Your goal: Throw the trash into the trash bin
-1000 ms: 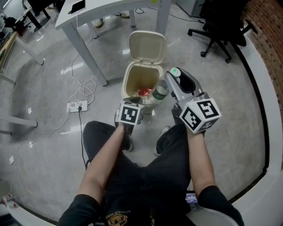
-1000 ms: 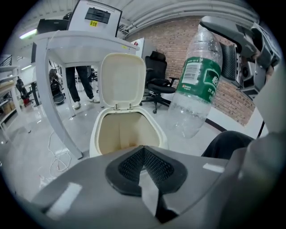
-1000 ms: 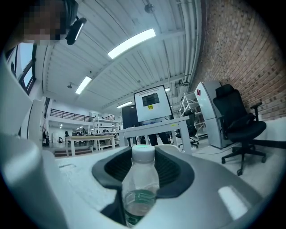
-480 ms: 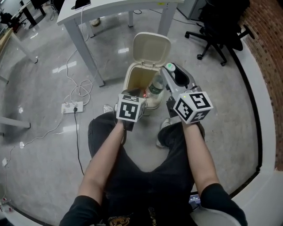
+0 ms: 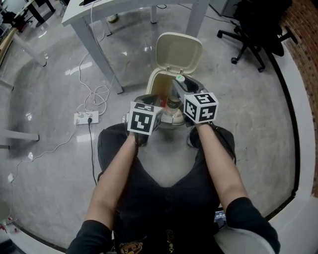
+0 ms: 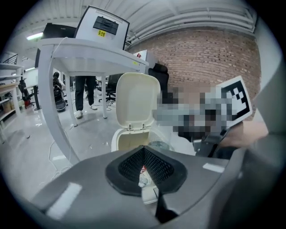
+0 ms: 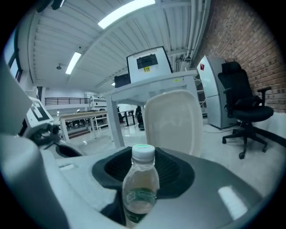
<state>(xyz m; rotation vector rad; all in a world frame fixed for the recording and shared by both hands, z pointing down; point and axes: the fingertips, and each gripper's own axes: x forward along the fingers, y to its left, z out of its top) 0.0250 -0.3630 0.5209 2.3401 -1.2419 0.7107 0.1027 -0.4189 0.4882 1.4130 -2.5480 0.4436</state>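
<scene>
- Bottle [image 7: 140,190] sits in your right tool [image 7: 142,166]: the two dark pads press on its sides, so this tool is closed around it.
- The bottle is clear plastic with a green band on its label and a white cap [image 7: 144,152] with a green top. In the right gripper view it stands upright between the pads.
- From your head view, the bottle hangs over the open mouth of the trash bin [image 5: 154,85], toward the bin's near side, with its cap pointing away from you.
- The bin is cream-coloured and stands on the grey floor just in front of your knees. Its lid [image 5: 179,49] is tipped up and back.
- Your left tool [image 6: 144,154] is closed: the pad tips meet and nothing sits between them. Only a narrow gap shows below the tips.
- You hold the left tool just beside the bin's near-left edge, close to the right tool, and it also points at the bin.
- A white desk [image 5: 102,9] stands behind and to the left of the bin.
- A white power strip [image 5: 85,118] with its cable lies on the floor to your left.
- A black office chair [image 5: 256,25] stands at the far right, near the brick wall [image 5: 304,30].
</scene>
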